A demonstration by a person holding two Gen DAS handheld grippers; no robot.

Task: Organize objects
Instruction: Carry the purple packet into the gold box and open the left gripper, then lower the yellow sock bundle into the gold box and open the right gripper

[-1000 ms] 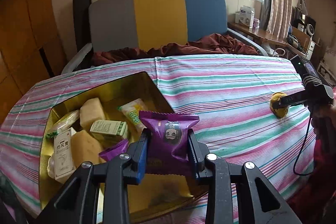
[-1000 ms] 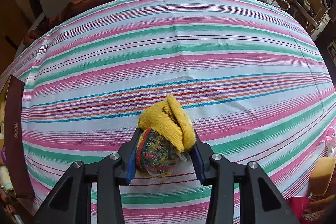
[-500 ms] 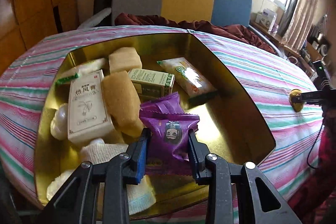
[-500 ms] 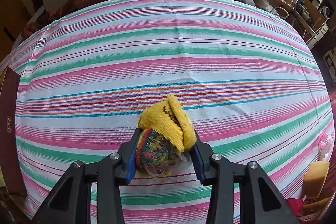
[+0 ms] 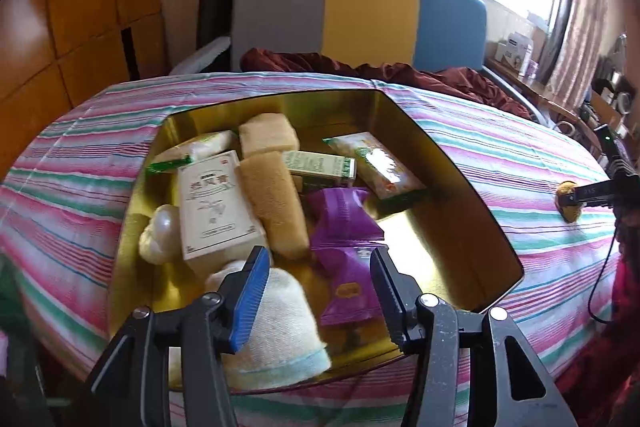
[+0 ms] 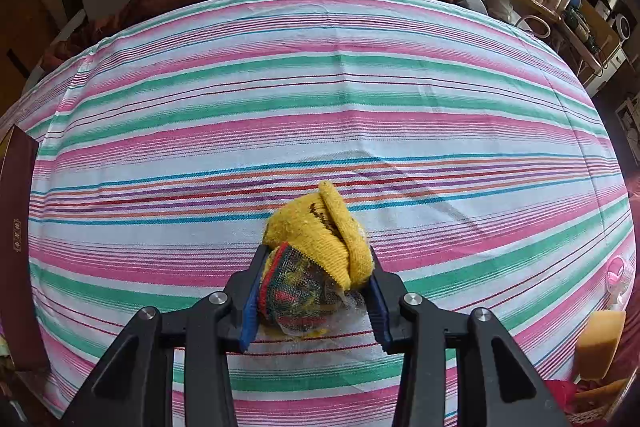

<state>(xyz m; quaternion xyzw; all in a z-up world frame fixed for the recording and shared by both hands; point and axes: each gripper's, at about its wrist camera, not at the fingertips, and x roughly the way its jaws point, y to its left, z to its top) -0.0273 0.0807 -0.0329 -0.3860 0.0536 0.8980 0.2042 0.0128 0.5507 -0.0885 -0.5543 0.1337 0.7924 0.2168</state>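
Observation:
A gold tin box (image 5: 460, 195) on the striped tablecloth holds several items. My left gripper (image 5: 318, 289) hangs over its near end, jaws opening; a purple snack packet (image 5: 348, 287) lies loose between them on the tin floor, touching neither pad. A second purple packet (image 5: 340, 215) lies just behind it. My right gripper (image 6: 314, 293) is shut on a yellow rolled sock (image 6: 320, 247) with a multicoloured mesh end, resting on the cloth. In the left wrist view that sock (image 5: 568, 201) and the right gripper (image 5: 596, 191) appear at the far right.
Also in the tin: a white medicine box (image 5: 212, 203), two tan sponges (image 5: 276, 203), a green carton (image 5: 320, 165), a white rolled sock (image 5: 280, 323), a pearly lump (image 5: 162, 231). A sponge (image 6: 600, 343) sits at the table's right edge, the tin's maroon wall (image 6: 16, 247) at the left. A sofa stands behind.
The left gripper carried the purple packet over the tin, dropped lower, then spread its jaws; the packet now lies free in the tin. The right gripper and sock stayed still.

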